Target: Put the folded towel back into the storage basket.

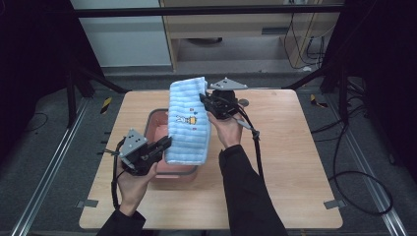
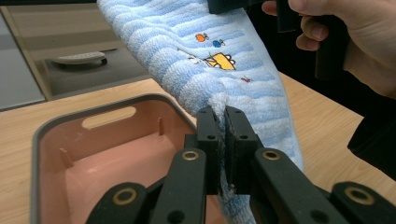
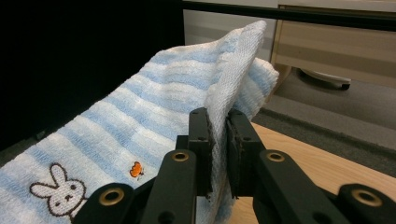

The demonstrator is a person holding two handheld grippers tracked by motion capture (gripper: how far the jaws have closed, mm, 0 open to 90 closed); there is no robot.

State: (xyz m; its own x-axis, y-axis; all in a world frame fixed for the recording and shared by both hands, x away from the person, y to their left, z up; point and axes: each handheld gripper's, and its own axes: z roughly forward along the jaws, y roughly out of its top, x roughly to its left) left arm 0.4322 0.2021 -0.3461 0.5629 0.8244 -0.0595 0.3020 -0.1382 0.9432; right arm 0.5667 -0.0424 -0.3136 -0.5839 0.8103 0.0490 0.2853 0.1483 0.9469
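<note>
Holding a blue striped towel (image 1: 188,120) up above the pink tub (image 1: 155,119) on the table (image 1: 295,162), the left gripper (image 1: 166,143) pinches its near edge tight and the right gripper (image 1: 203,98) pinches its far edge tight.

Left gripper (image 1: 166,143) low, jaws clamped; right gripper (image 1: 202,98) raised farther out, jaws clamped.

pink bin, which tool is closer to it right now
Left. The left tool hangs just over the pink bin's near left rim, clamped on the striped towel's lower edge. The right tool holds the towel's top edge, raised above the bin's far right corner.
</note>
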